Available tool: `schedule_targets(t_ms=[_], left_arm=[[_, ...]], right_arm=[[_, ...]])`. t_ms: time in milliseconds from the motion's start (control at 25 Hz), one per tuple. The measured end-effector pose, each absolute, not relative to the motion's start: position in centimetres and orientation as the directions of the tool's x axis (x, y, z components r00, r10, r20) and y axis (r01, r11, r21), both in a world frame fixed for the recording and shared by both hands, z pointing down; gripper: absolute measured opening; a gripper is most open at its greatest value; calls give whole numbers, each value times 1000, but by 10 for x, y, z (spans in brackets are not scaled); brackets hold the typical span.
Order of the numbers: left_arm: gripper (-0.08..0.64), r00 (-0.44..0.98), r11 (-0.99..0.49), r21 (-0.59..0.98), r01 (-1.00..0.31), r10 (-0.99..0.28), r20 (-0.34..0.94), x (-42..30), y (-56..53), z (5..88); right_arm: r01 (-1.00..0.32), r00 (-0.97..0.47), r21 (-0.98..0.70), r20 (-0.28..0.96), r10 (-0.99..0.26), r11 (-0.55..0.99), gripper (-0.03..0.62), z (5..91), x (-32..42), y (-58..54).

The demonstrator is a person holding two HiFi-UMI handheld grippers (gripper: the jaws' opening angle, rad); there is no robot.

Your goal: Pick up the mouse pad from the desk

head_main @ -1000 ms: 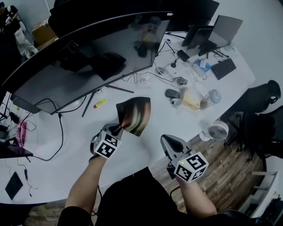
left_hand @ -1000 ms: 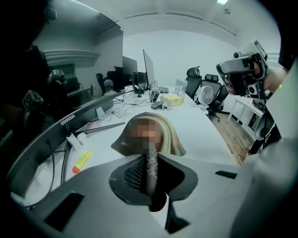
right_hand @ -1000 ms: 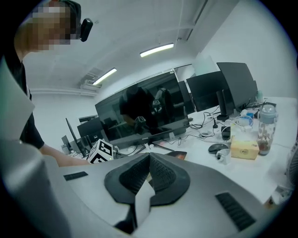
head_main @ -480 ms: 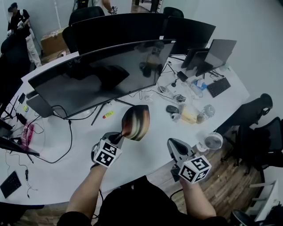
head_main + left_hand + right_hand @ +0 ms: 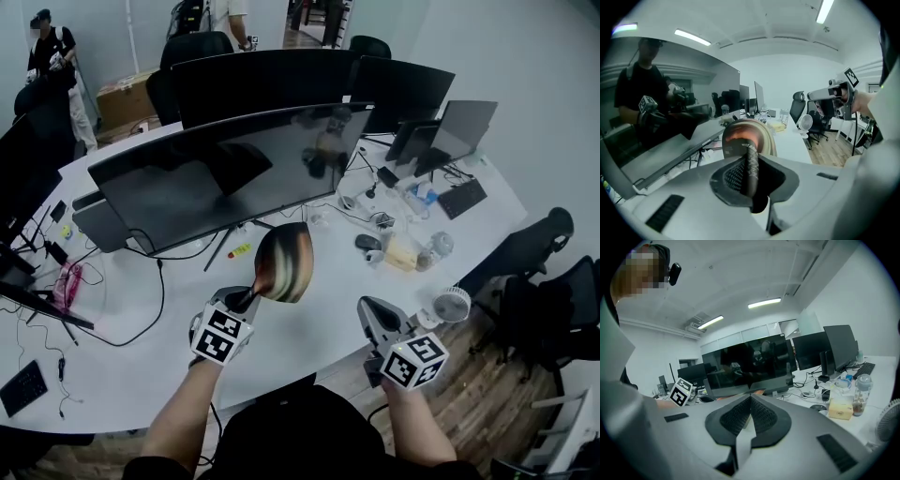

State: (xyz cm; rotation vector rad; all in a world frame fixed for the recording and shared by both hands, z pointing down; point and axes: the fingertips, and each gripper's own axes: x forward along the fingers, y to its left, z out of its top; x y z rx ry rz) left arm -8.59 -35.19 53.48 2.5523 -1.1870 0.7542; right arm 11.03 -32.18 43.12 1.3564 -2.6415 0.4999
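The mouse pad [image 5: 284, 262], dark with orange and green streaks, hangs in the air above the white desk [image 5: 309, 309], curled over. My left gripper [image 5: 246, 298] is shut on its lower edge. In the left gripper view the pad [image 5: 749, 140] stands up between the closed jaws of my left gripper [image 5: 749, 166]. My right gripper [image 5: 367, 309] hovers to the right of the pad above the desk's front edge, shut with nothing in it; in its own view the pads of my right gripper [image 5: 750, 413] meet.
A wide curved monitor [image 5: 225, 173] stands behind the pad, with more screens [image 5: 403, 89] beyond. A dark mouse [image 5: 368, 242], a tissue box [image 5: 403, 255], a bottle [image 5: 439, 244] and a small fan [image 5: 452, 303] lie to the right. Cables [image 5: 141, 314] run at left.
My left gripper has risen with the mouse pad, which has curled over from a flatter sheet. The right gripper has also risen a little.
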Motion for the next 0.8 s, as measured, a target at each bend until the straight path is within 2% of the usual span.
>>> schedule_targets(t_ms=[400,800], left_arm=[[34,506,-592,-24,-806,-708,492,-75,-333,496],[34,418,-480,-16,-877,-778,468,-21,-310,475]], right_arm=[[-775,-630,-237,219,-745,586,5,415,133,-319],[-724,-687,-276,206,-697,632,5,424,206,-322]])
